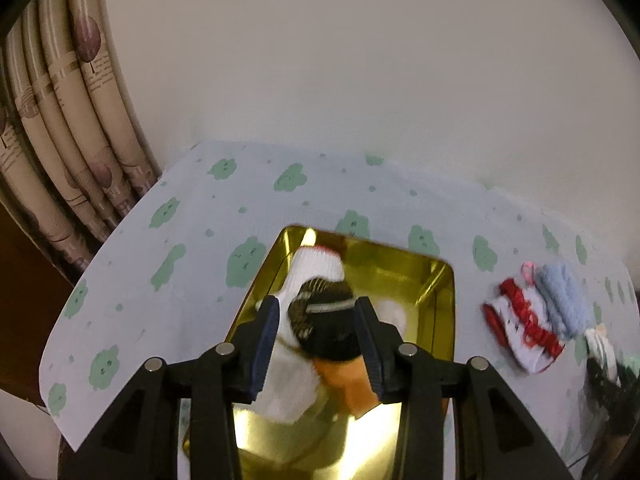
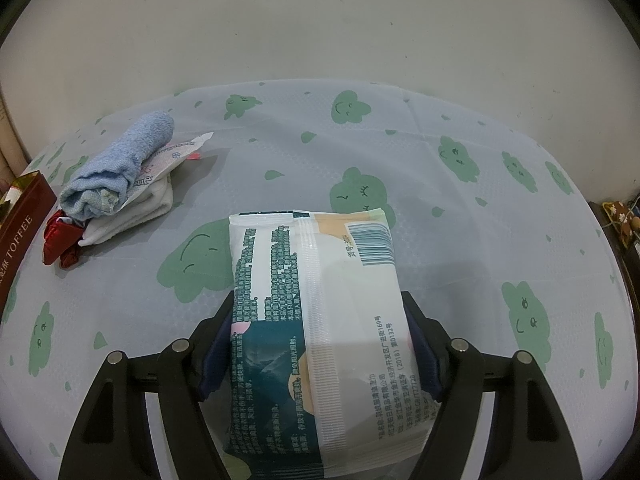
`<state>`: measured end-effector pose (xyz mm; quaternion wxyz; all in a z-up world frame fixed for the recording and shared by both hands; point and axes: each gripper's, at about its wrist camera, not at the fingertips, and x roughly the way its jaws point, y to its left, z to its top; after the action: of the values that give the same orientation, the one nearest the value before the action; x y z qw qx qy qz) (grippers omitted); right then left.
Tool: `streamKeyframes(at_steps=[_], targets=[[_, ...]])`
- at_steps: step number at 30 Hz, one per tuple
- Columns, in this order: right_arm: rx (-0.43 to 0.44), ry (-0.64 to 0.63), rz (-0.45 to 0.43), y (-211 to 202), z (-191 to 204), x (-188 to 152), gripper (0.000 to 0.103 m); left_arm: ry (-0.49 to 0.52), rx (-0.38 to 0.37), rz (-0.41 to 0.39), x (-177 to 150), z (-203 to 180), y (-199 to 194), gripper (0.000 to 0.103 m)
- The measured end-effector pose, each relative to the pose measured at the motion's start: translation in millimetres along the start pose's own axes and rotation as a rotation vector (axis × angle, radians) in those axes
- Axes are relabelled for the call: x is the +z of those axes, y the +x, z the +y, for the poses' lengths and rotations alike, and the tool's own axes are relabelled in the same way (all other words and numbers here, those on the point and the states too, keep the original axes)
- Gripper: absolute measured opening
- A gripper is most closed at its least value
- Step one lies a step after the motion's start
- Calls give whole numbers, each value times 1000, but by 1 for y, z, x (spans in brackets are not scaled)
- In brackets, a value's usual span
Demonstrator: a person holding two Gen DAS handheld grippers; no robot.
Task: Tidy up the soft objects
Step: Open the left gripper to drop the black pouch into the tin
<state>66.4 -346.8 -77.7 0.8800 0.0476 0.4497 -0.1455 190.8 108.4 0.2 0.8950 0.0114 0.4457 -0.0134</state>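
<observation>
**What is on the table, by count**

One gold tin (image 1: pixel 432 280) holds three soft pieces: one white sock with a red cuff (image 1: pixel 316 268), one dark knitted sock (image 1: pixel 324 320) and one orange piece (image 1: pixel 352 384). One packet of wipes (image 2: pixel 316 320). One loose pile with one rolled blue towel (image 2: pixel 120 164), one white folded cloth (image 2: pixel 136 212) and one red-trimmed item (image 2: pixel 60 244). One curtain (image 1: pixel 68 120). One tablecloth (image 2: pixel 440 208).

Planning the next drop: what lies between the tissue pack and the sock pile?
Only bare tablecloth between the tissue pack and sock pile, per right wrist view.
</observation>
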Motion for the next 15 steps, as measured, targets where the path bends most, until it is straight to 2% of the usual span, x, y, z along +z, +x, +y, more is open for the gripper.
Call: streamKeyframes(at_steps=[9, 15], targets=[[-1, -1, 0, 0, 0, 0, 72, -18, 74, -43, -30, 33, -20, 40], [-14, -16, -8, -1, 1, 0, 68, -34, 111, -51, -47, 53, -16, 40]])
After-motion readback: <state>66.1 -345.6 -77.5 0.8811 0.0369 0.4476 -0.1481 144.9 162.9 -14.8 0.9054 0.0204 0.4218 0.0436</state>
